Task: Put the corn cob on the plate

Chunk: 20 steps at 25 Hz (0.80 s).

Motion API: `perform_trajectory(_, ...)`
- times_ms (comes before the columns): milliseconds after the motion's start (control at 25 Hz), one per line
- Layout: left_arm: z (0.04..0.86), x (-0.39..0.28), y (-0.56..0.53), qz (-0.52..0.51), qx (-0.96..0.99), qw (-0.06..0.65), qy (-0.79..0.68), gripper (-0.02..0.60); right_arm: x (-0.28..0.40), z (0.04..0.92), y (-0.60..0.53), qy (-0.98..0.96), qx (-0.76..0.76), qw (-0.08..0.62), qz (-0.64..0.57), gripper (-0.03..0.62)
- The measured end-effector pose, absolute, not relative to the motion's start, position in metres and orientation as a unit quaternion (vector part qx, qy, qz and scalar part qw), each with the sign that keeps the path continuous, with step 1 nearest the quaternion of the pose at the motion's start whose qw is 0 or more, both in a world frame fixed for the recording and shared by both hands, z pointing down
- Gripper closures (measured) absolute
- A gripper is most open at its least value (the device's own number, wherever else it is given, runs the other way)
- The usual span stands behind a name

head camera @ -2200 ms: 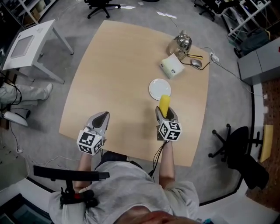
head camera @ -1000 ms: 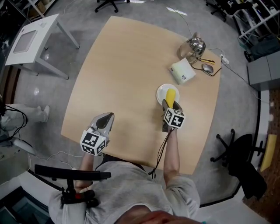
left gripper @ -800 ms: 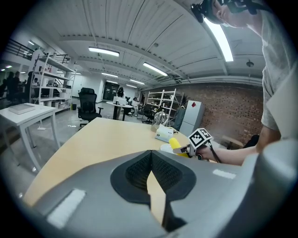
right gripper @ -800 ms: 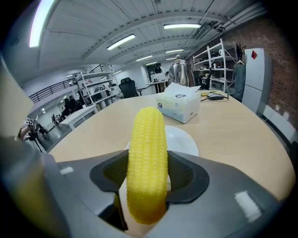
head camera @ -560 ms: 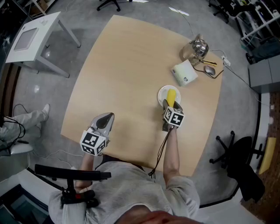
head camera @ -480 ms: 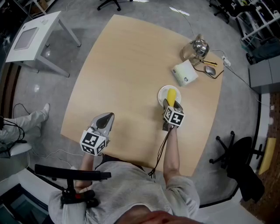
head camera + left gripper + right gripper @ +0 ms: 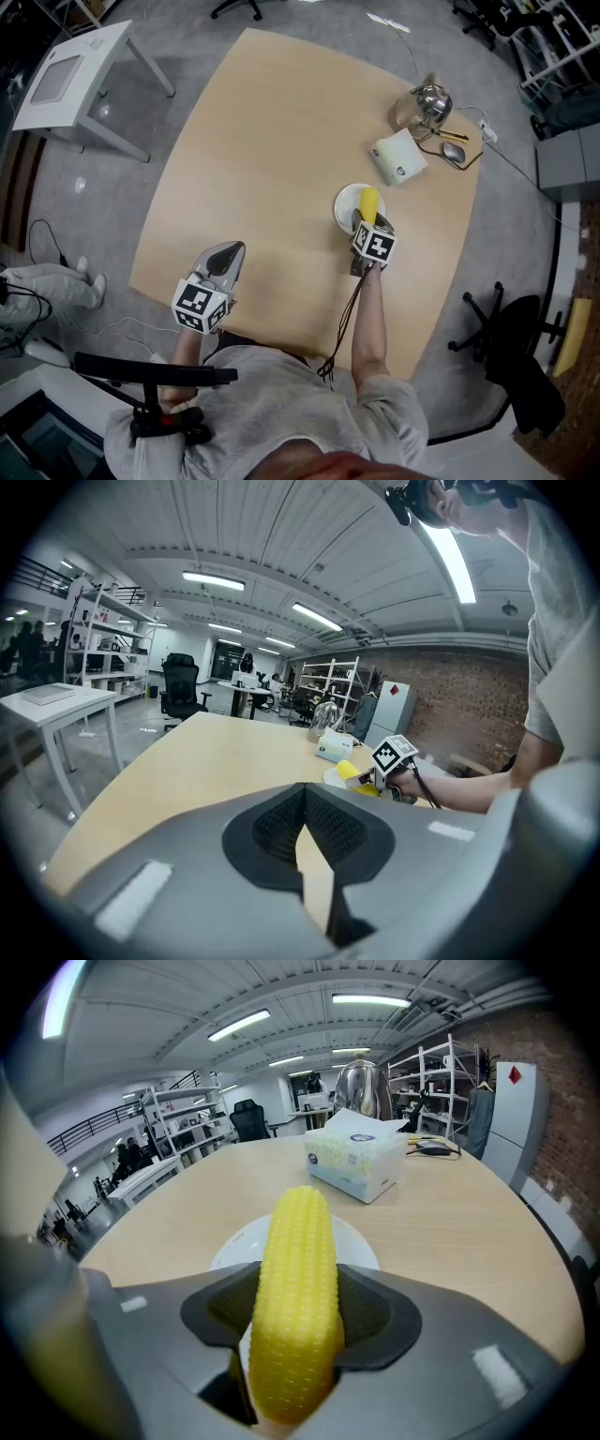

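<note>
Noting the left gripper point(image 7: 223, 255) parked near the bench point(image 7: 262, 141) edge, fingers together on nothing, out of our way. Right gripper point(image 7: 364, 225) has its fingers clamped on the corn point(image 7: 368, 201), angled down over the plate point(image 7: 343, 208); we judge it ready to set down.

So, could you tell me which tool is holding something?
The right tool, clamped on the yellow corn cob over the white plate; the left tool is shut and empty.

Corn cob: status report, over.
Right hand-held gripper shut on corn cob, over the plate, not released. Left hand-held gripper shut, empty. Tissue box beyond plate, not in the way.
</note>
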State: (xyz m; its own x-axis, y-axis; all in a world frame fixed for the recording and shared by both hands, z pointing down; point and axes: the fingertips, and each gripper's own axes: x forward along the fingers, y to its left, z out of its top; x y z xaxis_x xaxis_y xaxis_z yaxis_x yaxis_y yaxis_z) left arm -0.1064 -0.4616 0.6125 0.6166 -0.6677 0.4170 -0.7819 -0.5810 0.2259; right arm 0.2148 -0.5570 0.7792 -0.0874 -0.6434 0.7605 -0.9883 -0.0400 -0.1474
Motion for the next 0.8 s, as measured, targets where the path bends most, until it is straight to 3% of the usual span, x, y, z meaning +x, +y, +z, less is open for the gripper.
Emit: perform_trajectory(800, 0.6135, -0.1036, -0.4618, 0.144, 0.877, 0.202, -0.413, 0.561, 0.211, 0.7824, -0.5584, -0.648, 0.616, 0.287, 0.345, 0.339)
